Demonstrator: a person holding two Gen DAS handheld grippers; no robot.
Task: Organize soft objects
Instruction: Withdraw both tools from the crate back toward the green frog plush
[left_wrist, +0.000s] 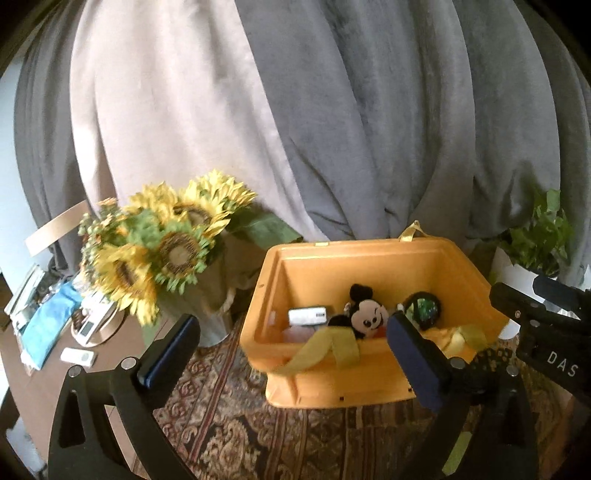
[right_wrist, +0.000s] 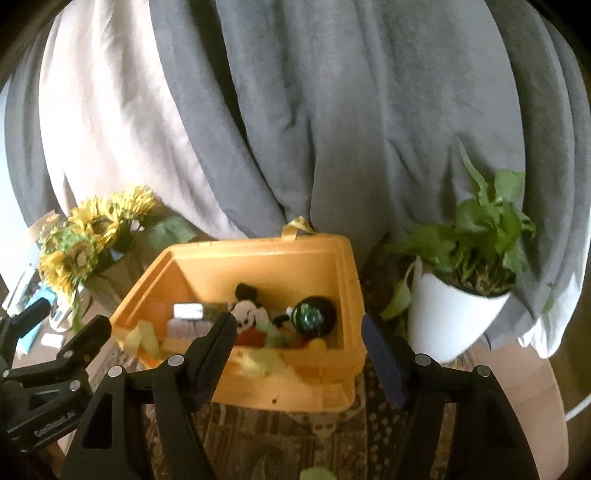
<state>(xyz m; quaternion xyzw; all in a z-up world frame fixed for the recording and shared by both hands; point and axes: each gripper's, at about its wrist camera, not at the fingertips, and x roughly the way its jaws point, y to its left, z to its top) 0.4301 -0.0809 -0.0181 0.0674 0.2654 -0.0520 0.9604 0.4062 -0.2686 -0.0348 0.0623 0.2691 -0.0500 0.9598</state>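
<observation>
The mouse plush (left_wrist: 364, 314) lies inside the orange bin (left_wrist: 369, 254) on the patterned rug, at twelve o'clock from both grippers; the left gripper (left_wrist: 291, 343) gapes wide and the right gripper (right_wrist: 299, 328) stands partly open, both empty. The next pick is best judged by backing both clear of the rim first. Only the right wrist view shows the whole white plant pot (right_wrist: 447, 317) at three o'clock of the bin; only the left shows the cluttered side table (left_wrist: 55, 321).

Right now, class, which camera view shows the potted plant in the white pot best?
The right wrist view: the potted plant shows whole, leaves and white pot, beside the yellow bin. The left wrist view catches only its leaves and part of the pot at the right edge, behind the other gripper.
</observation>
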